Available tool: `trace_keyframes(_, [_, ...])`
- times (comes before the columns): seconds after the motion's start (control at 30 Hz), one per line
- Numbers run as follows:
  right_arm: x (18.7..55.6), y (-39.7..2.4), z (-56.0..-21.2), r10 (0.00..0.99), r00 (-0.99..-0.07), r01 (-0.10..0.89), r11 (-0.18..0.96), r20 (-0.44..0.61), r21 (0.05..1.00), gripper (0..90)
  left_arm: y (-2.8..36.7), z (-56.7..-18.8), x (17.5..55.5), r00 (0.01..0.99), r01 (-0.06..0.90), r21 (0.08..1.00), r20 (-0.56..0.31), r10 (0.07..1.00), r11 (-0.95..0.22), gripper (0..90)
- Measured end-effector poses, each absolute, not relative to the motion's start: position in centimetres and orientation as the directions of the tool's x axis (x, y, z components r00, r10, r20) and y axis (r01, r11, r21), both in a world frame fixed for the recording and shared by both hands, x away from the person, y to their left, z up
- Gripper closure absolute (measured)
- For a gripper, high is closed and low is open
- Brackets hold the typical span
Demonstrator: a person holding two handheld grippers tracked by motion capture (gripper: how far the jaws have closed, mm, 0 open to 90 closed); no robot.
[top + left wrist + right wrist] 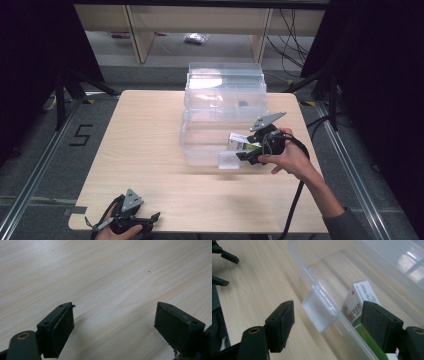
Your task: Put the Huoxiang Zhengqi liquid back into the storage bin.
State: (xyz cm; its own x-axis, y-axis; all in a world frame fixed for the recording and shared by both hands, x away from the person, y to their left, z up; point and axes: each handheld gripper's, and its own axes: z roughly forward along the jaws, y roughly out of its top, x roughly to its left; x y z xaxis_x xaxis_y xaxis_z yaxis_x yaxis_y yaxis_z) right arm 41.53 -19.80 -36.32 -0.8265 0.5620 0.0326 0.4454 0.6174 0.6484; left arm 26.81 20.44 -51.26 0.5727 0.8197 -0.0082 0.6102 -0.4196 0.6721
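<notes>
In the high view the left claw [152,217] lies nearest, resting at the front edge of the tabletop [145,150], while the right claw [244,153] sits at the front rim of the clear plastic bin [200,150], beside its latch tab [228,160] and a white-and-green box [239,142] inside. The left gripper view shows its jaws spread wide over bare wood, holding nothing. In the right gripper view the jaws stand well apart, straddling the bin's rim [298,267] and the latch tab [320,311], one outside, the other inside against the box [359,302], neither pad pressing.
</notes>
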Motion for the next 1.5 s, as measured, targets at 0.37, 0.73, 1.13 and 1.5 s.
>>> trace_keyframes(0.37, [40.3, -19.2, -37.6, 0.544, -0.838, 0.418, 0.603, 0.033, 0.68, 26.0, 20.5, -51.3, 26.8, 0.572, 0.609, 0.676, -0.014, 0.82, -0.414, 15.3])
trace_keyframes(0.73, [38.9, -18.9, -38.3, 0.535, -0.843, 0.417, 0.595, 0.048, 0.687, 23.4, 20.5, -51.2, 26.8, 0.574, 0.607, 0.676, -0.008, 0.819, -0.418, 15.3])
trace_keyframes(1.13, [37.4, -19.4, -39.5, 0.531, -0.846, 0.41, 0.58, 0.055, 0.704, 21.6, 20.5, -51.2, 26.8, 0.571, 0.607, 0.681, -0.016, 0.821, -0.409, 15.3])
trace_keyframes(1.5, [36.2, -19.9, -40.7, 0.55, -0.833, 0.426, 0.562, 0.064, 0.709, 21.5, 20.4, -51.2, 26.8, 0.57, 0.606, 0.685, -0.018, 0.821, -0.406, 15.3])
